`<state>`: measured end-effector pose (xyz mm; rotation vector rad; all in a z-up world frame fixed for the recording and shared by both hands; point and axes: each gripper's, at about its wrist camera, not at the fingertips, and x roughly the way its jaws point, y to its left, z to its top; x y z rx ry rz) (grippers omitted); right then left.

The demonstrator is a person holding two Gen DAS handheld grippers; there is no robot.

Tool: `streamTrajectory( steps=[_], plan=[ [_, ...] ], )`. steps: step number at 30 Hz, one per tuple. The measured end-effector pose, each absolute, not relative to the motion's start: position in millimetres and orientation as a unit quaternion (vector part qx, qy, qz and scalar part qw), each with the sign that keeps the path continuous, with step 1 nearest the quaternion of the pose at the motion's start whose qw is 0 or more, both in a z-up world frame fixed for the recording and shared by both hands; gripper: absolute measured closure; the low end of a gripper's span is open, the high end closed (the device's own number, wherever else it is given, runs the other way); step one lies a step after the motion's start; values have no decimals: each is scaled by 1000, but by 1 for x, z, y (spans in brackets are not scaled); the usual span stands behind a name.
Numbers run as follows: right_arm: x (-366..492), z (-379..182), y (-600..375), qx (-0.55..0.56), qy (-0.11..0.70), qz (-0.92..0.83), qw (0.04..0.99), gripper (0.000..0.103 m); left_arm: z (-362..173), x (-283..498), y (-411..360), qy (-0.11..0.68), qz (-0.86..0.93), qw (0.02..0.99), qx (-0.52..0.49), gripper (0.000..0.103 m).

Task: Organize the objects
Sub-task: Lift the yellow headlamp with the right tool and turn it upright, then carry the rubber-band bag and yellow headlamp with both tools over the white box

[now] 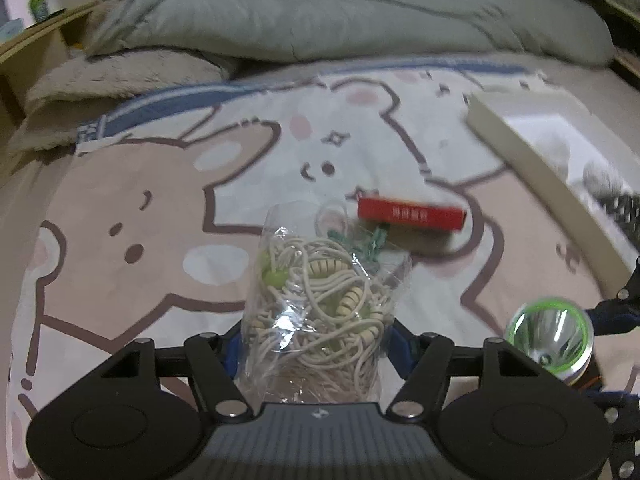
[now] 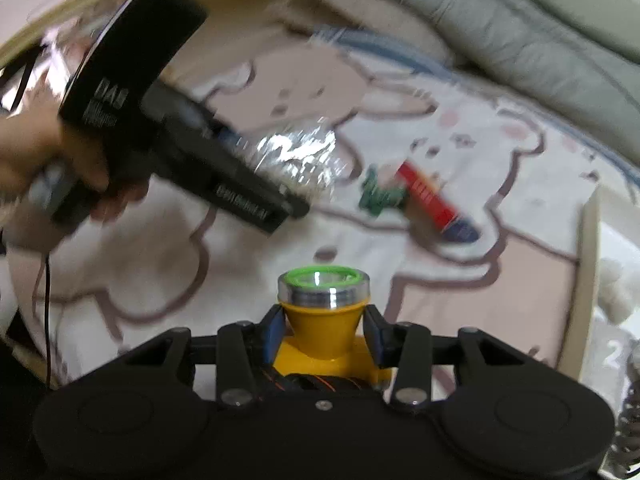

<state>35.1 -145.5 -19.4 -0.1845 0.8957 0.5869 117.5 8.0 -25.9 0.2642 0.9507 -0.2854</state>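
Left gripper (image 1: 316,344): jaws clamped on a clear bag of cords (image 1: 324,300), lifted above the bed sheet (image 1: 160,200).
Right gripper (image 2: 323,332): jaws pinching a yellow flashlight (image 2: 323,320).
Red box (image 1: 411,215): on the sheet's middle, near the tray (image 1: 520,168).

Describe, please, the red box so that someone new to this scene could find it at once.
Start at the cartoon-animal bedspread below the grey-green duvet. Near its middle, just beyond the clear bag of cords in the left gripper, lies the red box. It is the only long, flat red thing there, with pale lettering.
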Motion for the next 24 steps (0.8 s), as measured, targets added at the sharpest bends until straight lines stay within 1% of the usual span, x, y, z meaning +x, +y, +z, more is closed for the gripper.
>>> streamTrajectory(
  steps=[8, 12, 24],
  plan=[
    [42, 11, -158, -44, 343, 231, 909, 60, 1, 120, 17, 416, -90, 902, 78, 36],
    [45, 19, -161, -43, 309, 203, 928, 60, 14, 121, 21, 395, -69, 914, 63, 36],
    [57, 43, -186, -16, 267, 137, 954, 60, 38, 124, 23, 373, -39, 927, 23, 36]
  ],
)
